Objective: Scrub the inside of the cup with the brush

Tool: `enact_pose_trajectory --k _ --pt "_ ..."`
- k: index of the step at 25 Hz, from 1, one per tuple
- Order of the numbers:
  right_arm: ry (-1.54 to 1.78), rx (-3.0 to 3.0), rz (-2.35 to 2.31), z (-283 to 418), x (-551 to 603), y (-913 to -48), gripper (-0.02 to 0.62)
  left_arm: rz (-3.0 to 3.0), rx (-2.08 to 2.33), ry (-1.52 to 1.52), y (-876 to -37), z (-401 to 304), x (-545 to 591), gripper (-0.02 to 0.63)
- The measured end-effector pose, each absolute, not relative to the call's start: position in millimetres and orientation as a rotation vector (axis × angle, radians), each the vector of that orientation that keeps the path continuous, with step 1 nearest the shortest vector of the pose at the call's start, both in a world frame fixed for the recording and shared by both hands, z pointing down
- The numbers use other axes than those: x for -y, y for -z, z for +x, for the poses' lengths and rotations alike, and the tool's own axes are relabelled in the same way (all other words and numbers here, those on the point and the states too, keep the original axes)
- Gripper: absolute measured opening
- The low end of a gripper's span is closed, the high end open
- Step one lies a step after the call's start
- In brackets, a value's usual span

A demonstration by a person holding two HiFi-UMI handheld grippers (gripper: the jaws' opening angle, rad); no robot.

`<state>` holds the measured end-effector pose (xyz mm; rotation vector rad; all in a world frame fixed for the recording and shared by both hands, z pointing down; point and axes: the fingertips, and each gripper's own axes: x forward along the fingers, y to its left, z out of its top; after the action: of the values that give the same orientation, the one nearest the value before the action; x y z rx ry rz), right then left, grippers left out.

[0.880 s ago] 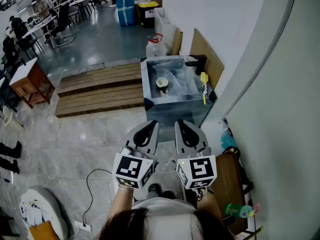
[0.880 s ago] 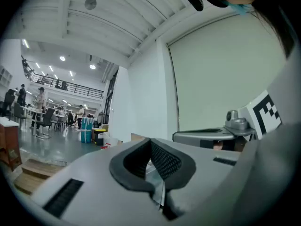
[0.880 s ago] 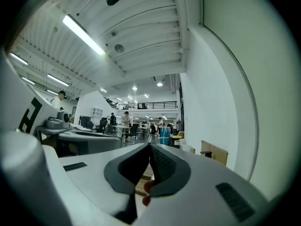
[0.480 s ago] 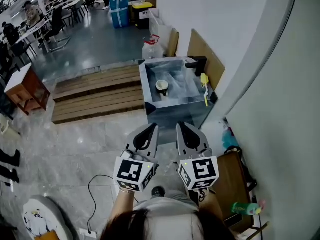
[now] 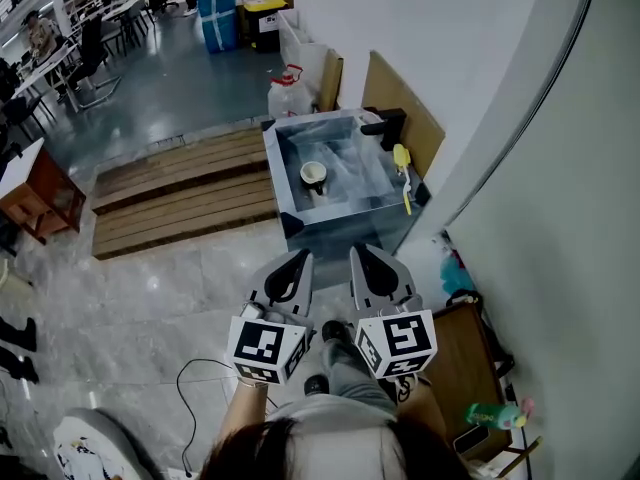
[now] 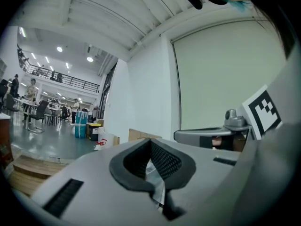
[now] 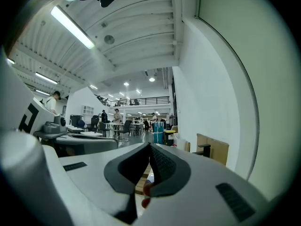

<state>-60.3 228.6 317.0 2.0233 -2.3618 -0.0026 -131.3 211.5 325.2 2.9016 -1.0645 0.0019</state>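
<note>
A white cup (image 5: 314,176) stands inside a steel sink basin (image 5: 290,183) a few steps ahead. A yellow-headed brush (image 5: 403,171) lies on the sink's right rim. My left gripper (image 5: 303,256) and right gripper (image 5: 359,251) are held side by side close to my body, well short of the sink. Both are shut with nothing between the jaws. The left gripper (image 6: 151,142) and the right gripper (image 7: 150,147) point out and slightly upward into the hall; neither gripper view shows the cup or the brush.
A black faucet (image 5: 384,125) sits at the sink's back right. Wooden pallets (image 5: 180,193) lie left of the sink, a plastic jug (image 5: 287,93) behind it, cardboard (image 5: 400,108) against the white wall. A cable (image 5: 195,383) runs on the floor. A brown stand (image 5: 465,363) is at my right.
The head view has drifted forward and to the right, so the sink sits a little further left in frame. Both grippers stay shut and side by side.
</note>
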Motion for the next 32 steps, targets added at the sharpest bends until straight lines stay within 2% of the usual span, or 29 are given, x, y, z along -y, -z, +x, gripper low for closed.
enact_pose_trajectory --k 32 --pt "-0.153 2.210 1.994 96.1 -44.5 -370.2 0.026 2.809 1.041 -0.063 -365.5 0.3 -16.3 0.009"
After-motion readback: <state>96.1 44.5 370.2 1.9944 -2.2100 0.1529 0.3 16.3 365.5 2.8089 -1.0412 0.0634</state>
